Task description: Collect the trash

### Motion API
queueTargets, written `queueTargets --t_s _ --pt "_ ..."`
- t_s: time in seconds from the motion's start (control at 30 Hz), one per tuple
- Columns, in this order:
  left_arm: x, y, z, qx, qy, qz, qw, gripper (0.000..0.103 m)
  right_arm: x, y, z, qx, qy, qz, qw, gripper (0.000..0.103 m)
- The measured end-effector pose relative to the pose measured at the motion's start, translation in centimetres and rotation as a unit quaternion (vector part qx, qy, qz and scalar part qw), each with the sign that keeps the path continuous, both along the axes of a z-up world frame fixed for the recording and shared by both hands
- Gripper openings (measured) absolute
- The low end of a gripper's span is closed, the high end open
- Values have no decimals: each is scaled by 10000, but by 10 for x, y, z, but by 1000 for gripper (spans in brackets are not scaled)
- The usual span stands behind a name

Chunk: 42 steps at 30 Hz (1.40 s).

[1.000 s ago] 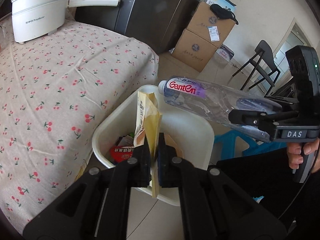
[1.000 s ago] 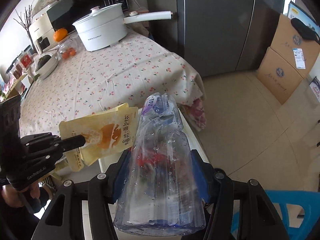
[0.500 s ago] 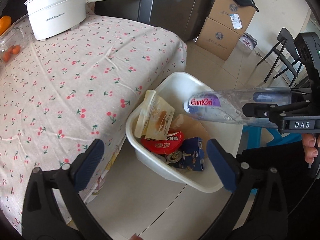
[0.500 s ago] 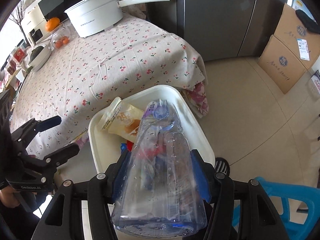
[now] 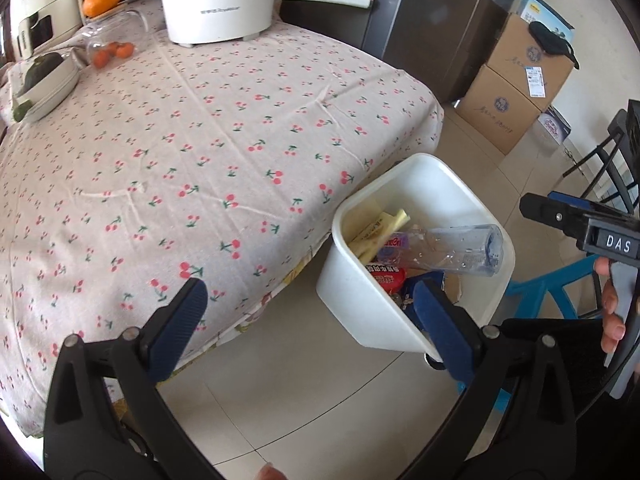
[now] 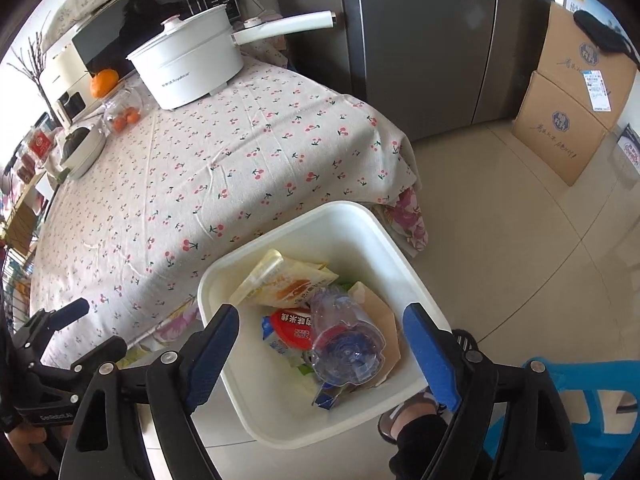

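Observation:
A white bin stands on the floor against the table's edge. Inside lie a clear plastic bottle, a yellow pouch, a red wrapper and other scraps. My right gripper hangs over the bin; its jaws are opening, and the bottle lies loose below them, touched by neither pad. My left gripper is open and holds nothing; it sits beside the bin, over the floor and the table's edge.
The table with the cherry-print cloth bears a white pot, a jar of small oranges and a bowl. Cardboard boxes stand by a grey fridge. A blue stool and a person's foot are beside the bin.
My left gripper opened, dropped the yellow pouch into the bin and drew back toward the table. My right gripper opened and the bottle fell into the bin.

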<state>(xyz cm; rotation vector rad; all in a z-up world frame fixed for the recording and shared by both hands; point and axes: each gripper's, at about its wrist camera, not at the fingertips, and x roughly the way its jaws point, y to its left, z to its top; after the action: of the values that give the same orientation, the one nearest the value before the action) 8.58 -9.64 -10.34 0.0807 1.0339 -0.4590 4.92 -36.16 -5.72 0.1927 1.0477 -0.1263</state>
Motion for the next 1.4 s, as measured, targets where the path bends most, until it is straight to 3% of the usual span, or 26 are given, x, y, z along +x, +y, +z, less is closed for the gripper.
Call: queueTargets --t_s 0.13,0.23,0.3,0.53,0.73,0.9,1.4 --pt "-16 16 12 206 -291 414 9985 102 -15 23 10 -346 -254 77 9990 89" --pt "-29 26 22 416 -583 691 9950 102 -33 46 22 -632 -570 198 9962 100" --pt "-38 30 27 487 -734 782 9930 102 -44 58 28 -778 -762 234 9938 102" --pt "-67 48 43 320 -1152 1108 9866 102 -75 74 37 -922 -1053 -127 9901 103" --pt "-75 44 51 311 -1433 1041 9837 102 -79 83 49 -967 -1303 -94 9867 103" --pt "-77 43 52 349 -1556 1055 9816 102 -72 82 42 -975 -1191 -119 9880 103" --pt "-86 46 66 91 -1931 1172 9741 102 -80 88 52 -1093 -1607 -124 9808 103"
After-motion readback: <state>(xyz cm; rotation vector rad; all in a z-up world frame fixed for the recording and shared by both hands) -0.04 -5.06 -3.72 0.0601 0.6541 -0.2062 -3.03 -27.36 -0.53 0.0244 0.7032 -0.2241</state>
